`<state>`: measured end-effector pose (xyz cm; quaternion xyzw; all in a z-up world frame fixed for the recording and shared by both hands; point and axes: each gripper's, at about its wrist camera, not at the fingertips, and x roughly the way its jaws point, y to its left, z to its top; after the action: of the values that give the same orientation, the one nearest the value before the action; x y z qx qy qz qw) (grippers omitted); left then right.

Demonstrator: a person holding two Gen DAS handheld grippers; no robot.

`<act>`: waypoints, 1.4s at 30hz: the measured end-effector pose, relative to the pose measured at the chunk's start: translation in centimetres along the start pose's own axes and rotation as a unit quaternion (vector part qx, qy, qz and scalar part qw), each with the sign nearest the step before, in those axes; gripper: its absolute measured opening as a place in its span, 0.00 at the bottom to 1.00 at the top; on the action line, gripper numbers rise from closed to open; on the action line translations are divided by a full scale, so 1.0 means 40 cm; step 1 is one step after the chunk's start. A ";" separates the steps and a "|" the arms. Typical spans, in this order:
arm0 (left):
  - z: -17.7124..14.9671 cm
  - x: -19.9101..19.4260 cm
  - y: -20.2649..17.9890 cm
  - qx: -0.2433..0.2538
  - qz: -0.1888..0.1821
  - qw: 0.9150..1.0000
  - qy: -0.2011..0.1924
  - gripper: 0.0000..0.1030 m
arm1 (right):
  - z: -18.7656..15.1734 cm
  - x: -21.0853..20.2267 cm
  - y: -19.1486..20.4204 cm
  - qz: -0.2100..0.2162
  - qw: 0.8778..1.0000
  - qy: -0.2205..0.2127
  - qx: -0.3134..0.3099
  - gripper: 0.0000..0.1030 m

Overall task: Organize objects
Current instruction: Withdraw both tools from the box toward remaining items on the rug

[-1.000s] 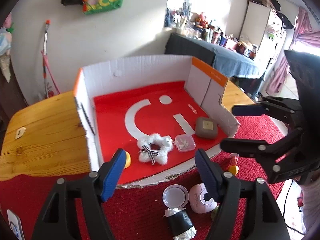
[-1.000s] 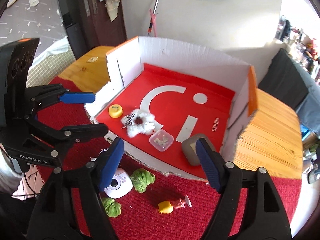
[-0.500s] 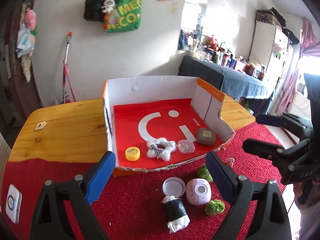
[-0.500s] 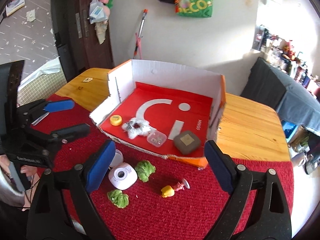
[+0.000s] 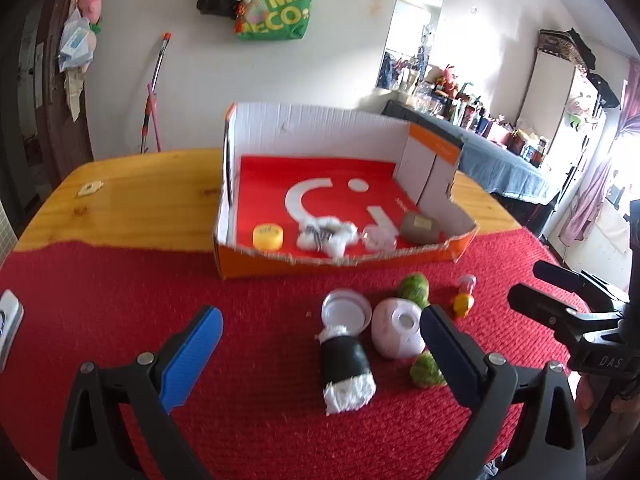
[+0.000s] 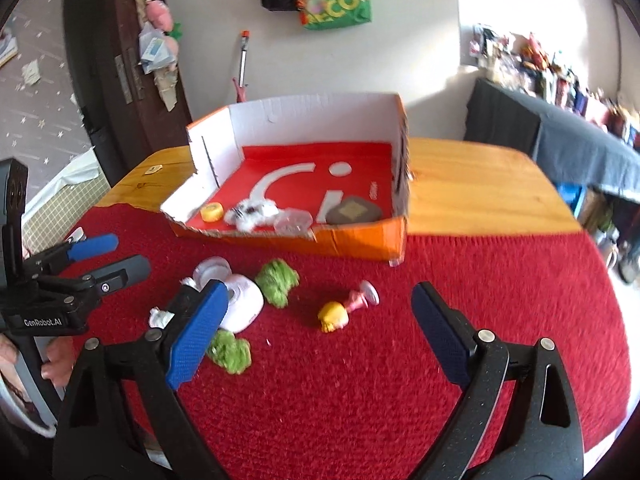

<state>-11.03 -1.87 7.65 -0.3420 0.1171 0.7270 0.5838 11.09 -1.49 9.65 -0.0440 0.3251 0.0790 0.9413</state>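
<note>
A white wall (image 5: 328, 80) stands behind the wooden bench (image 5: 140, 196), half covered by a red cloth (image 5: 260, 360). A green bag (image 5: 276, 12) hangs on the wall, beside a dark door (image 6: 120, 80) and a leaning mop (image 5: 154, 92). Daylight falls from the right, past pink curtains (image 5: 592, 196), onto a cluttered, blue-covered table (image 5: 508, 164) and a tall cabinet (image 5: 556, 84).

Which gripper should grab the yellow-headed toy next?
Right. The yellow-headed toy lies on the red cloth just ahead of the open, empty right gripper. From the left gripper, also open, it sits beyond the pink round device.
</note>
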 end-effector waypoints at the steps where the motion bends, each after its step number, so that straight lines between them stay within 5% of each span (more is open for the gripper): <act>1: -0.007 0.004 -0.001 -0.001 0.002 1.000 0.002 0.98 | -0.010 0.003 -0.006 -0.003 1.000 0.002 0.005 0.91; 13: -0.078 0.059 0.001 -0.003 0.011 0.999 0.040 0.98 | -0.064 0.051 -0.029 -0.040 0.999 0.028 0.022 0.91; 33: -0.086 0.102 0.000 0.015 0.015 0.997 0.069 0.98 | -0.030 0.198 -0.025 -0.124 0.987 0.105 -0.008 0.91; 42: -0.084 0.110 -0.003 0.034 0.020 0.997 0.072 0.93 | -0.047 0.156 -0.101 -0.157 0.982 0.103 0.018 0.91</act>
<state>-10.08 -0.37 2.40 -0.3709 0.1899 0.7079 0.5703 15.52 -4.98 4.43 -0.0857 0.4110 -0.0805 0.9040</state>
